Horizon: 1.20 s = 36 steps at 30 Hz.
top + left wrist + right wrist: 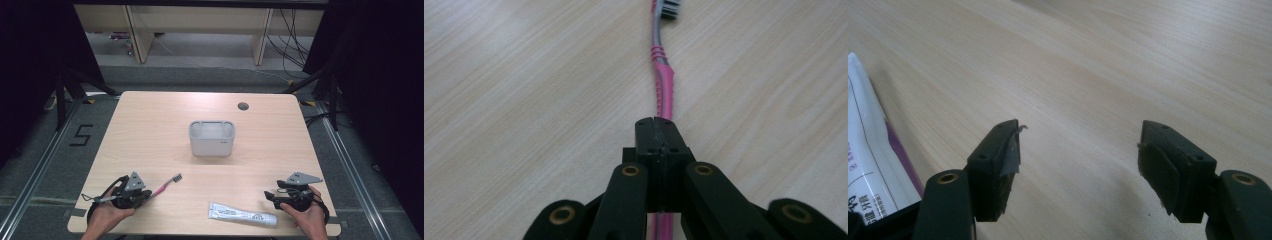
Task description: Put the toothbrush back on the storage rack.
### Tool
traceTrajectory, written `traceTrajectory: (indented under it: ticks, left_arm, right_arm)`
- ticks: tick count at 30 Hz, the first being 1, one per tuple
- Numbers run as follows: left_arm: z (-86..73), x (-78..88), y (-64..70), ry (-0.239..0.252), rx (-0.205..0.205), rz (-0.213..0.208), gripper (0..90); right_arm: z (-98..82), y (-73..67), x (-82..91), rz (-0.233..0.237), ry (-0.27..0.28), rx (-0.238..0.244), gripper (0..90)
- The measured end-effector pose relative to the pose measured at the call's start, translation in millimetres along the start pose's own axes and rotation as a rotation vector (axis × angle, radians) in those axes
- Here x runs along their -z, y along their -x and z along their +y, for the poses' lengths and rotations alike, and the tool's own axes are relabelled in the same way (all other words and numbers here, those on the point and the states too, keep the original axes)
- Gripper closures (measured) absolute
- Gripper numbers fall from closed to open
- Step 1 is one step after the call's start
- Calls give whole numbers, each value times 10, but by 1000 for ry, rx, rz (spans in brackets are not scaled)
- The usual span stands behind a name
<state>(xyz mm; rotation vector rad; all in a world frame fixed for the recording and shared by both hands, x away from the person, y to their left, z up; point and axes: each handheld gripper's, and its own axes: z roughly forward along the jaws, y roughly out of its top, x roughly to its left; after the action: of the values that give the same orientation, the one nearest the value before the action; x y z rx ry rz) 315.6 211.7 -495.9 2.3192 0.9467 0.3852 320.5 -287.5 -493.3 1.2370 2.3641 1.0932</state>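
— What lies on the table (150,125) around the work?

— A grey open-topped box (212,138) stands near the middle, upright, well apart from both hands; a small round dark hole (243,106) sits in the tabletop beyond it, toward the far edge; a white toothpaste tube (242,214) lies flat along the near edge, between the two hands and closer to the right one.

— Does anything stand between the toothbrush and the box?

— Bare wood only, as far as the high view tells; the tube lies off to the side of that stretch.

— Where is the toothbrush itself?

— The pink toothbrush (166,185) is at the near left of the table; its bristled head points away from the person and toward the middle, its handle runs back into the left gripper (145,195).

— And that gripper's jaws?

— Closed together on the handle; in the left gripper view the two black jaws meet with the pink handle (663,85) coming out from between them; whether the head rests on the wood or hangs just above it I cannot tell.

— The right gripper (270,195)?

— It sits in the right hand near the tube's end; its jaws stand apart with bare table between them, gripping nothing; in the right gripper view the tube (868,165) lies just beside one jaw, and I cannot tell whether they touch.
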Motion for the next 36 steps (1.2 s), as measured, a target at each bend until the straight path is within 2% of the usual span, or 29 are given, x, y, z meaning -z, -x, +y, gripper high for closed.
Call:
traceTrajectory:
  ticks: [2, 6, 10, 11, 12, 14, 19, 27, 28, 31, 34, 36]
  left_arm:
    - [7, 7, 29, 4, 1, -9, 891]
    - [46, 26, 65, -25, -13, -16, 880]
    - [121, 60, 35, -28, -9, -16, 839]
    - [145, 58, 25, -34, -8, -33, 824]
    - [181, 66, -1, -72, -39, -36, 794]
    - [218, 52, 5, -93, -47, -21, 765]
    - [315, -32, 8, -150, -67, -20, 711]
    - [446, -146, 6, -253, -76, -21, 698]
    - [469, -158, 4, -265, -89, -23, 700]
    - [506, -185, 4, -293, -106, -20, 705]
    - [524, -206, 3, -318, -107, -23, 713]
    - [516, -228, 1, -316, -105, -19, 717]
  right_arm:
    - [0, 0, 0, -1, 0, -1, 343]
    - [2, 5, 8, -12, -2, 9, 343]
    - [4, 7, 16, -15, -1, 9, 342]
    - [4, 7, 15, -15, -2, 9, 342]
    - [4, 7, 15, -16, -2, 9, 343]
    - [4, 9, 16, -19, 0, 15, 342]
    - [3, 16, 10, -20, 5, 25, 342]
    - [0, 12, 2, -11, 7, 18, 342]
    - [2, 9, 10, -19, 1, 17, 342]
    - [2, 9, 10, -17, -1, 19, 342]
    - [2, 13, 7, -13, 2, 27, 342]
    - [1, 13, 6, -12, 1, 28, 342]
